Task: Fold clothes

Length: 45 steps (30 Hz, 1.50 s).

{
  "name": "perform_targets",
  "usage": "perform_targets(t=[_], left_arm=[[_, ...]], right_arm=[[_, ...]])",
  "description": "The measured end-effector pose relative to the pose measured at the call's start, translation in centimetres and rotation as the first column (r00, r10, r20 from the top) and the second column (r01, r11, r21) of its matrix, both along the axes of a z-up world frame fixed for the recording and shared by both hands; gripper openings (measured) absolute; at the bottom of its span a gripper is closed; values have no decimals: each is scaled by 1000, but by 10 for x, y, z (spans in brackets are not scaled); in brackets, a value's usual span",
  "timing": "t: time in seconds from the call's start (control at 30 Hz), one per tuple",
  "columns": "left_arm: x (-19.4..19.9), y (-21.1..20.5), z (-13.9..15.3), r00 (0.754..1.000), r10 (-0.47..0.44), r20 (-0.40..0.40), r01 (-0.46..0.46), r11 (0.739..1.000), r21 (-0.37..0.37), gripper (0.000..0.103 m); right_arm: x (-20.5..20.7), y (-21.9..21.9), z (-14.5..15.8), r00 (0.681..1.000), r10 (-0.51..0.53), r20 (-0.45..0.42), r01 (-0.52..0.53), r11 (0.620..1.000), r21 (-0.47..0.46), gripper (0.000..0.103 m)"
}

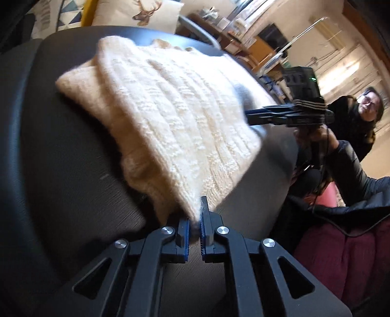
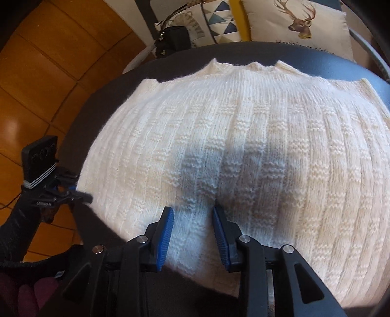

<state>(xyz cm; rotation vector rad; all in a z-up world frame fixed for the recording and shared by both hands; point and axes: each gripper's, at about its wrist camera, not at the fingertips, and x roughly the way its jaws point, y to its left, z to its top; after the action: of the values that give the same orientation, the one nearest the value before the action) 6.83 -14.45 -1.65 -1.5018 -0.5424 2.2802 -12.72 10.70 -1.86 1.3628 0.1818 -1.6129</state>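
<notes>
A cream ribbed knitted sweater (image 1: 170, 117) (image 2: 243, 134) lies folded on a dark round table (image 1: 61, 146) (image 2: 102, 102). My left gripper (image 1: 194, 215) is shut on the sweater's near corner, with fuzzy wool pinched between its blue pads. In the right wrist view the left gripper (image 2: 84, 195) sits at the sweater's left edge. My right gripper (image 2: 193, 219) stands open just over the sweater's near part, knit showing between its fingers. From the left wrist view the right gripper (image 1: 248, 117) reaches in over the sweater's right edge.
A person in a dark jacket (image 1: 353, 136) and maroon trousers (image 1: 341, 256) sits beside the table. Deer-print cushions (image 2: 299, 22) lie beyond the far rim, with a black device (image 2: 174, 39) near them. Wooden floor (image 2: 36, 61) shows on the left.
</notes>
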Motion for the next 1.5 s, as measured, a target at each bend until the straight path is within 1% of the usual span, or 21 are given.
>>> perform_targets(t=[0.1, 0.17, 0.23, 0.3, 0.37, 0.4, 0.47, 0.6, 0.63, 0.7, 0.77, 0.83, 0.93, 1.03, 1.1, 1.17, 1.2, 1.3, 1.37, 1.43, 1.5], left_arm=[[10, -17, 13, 997, 70, 20, -69, 995, -78, 11], [24, -27, 24, 993, 116, 20, -114, 991, -70, 15], [37, -34, 38, 984, 178, -16, -179, 980, -89, 19], [48, -33, 51, 969, 233, -85, -236, 971, -32, 19], [47, -21, 63, 953, 252, -166, -244, 967, 68, 20], [42, -10, 67, 945, 250, -209, -238, 968, 84, 22], [26, 8, 67, 941, 234, -246, -215, 971, 100, 22], [-14, 34, 24, 972, 205, -116, -206, 979, -2, 22], [-25, 41, 12, 977, 199, -80, -202, 979, -29, 21], [-22, 38, 11, 974, 207, -93, -210, 977, -28, 21], [-15, 30, 24, 967, 226, -115, -227, 974, 1, 21], [-13, 29, 40, 959, 231, -162, -229, 973, 25, 21], [-21, 32, 44, 965, 201, -169, -203, 979, 9, 21], [-32, 54, 24, 982, 145, -121, -159, 981, -108, 21], [-34, 56, 12, 988, 121, -96, -134, 980, -148, 21], [-32, 46, 12, 987, 143, -74, -149, 985, -88, 21], [-29, 37, 15, 985, 158, -66, -162, 984, -67, 21], [-22, 29, 19, 984, 158, -78, -169, 971, -169, 21], [-17, 23, 18, 984, 163, -74, -174, 966, -193, 21], [-16, 25, 25, 984, 160, -80, -173, 967, -185, 21], [-16, 38, 37, 984, 136, -118, -156, 972, -176, 21]], right_arm=[[1, 10, 9, 999, -35, 34, 36, 998, -54, 32], [5, 18, 17, 999, -38, -10, 37, 998, -45, 32], [8, 27, 25, 998, -39, -58, 37, 999, -34, 32], [16, 38, 29, 992, -39, -118, 40, 999, 6, 32], [24, 49, 31, 988, -42, -146, 47, 998, 30, 33], [29, 56, 32, 987, -42, -158, 48, 998, 35, 32], [31, 63, 31, 980, -69, -185, 79, 996, 46, 33], [16, 101, 26, 953, -187, -238, 214, 972, 95, 33], [10, 111, 22, 936, -228, -267, 270, 954, 133, 33], [-2, 132, 14, 893, -304, -333, 384, 900, 207, 33], [-7, 159, 19, 881, -399, -255, 437, 892, 114, 33], [-11, 182, 23, 882, -446, -152, 453, 892, 14, 36], [-22, 208, 19, 867, -490, -91, 489, 872, -34, 41], [-32, 227, 12, 847, -528, -62, 526, 849, -54, 43], [-39, 234, 4, 836, -548, 28, 547, 830, -106, 43], [-41, 233, -4, 850, -515, 110, 526, 836, -154, 43], [-38, 226, -8, 868, -481, 121, 494, 858, -140, 43], [-20, 209, -11, 916, -380, 131, 395, 911, -121, 44], [-5, 201, -10, 941, -313, 131, 329, 936, -122, 41], [0, 205, -10, 939, -329, 102, 337, 938, -74, 35], [-2, 215, 5, 914, -402, 49, 405, 913, -55, 40]])
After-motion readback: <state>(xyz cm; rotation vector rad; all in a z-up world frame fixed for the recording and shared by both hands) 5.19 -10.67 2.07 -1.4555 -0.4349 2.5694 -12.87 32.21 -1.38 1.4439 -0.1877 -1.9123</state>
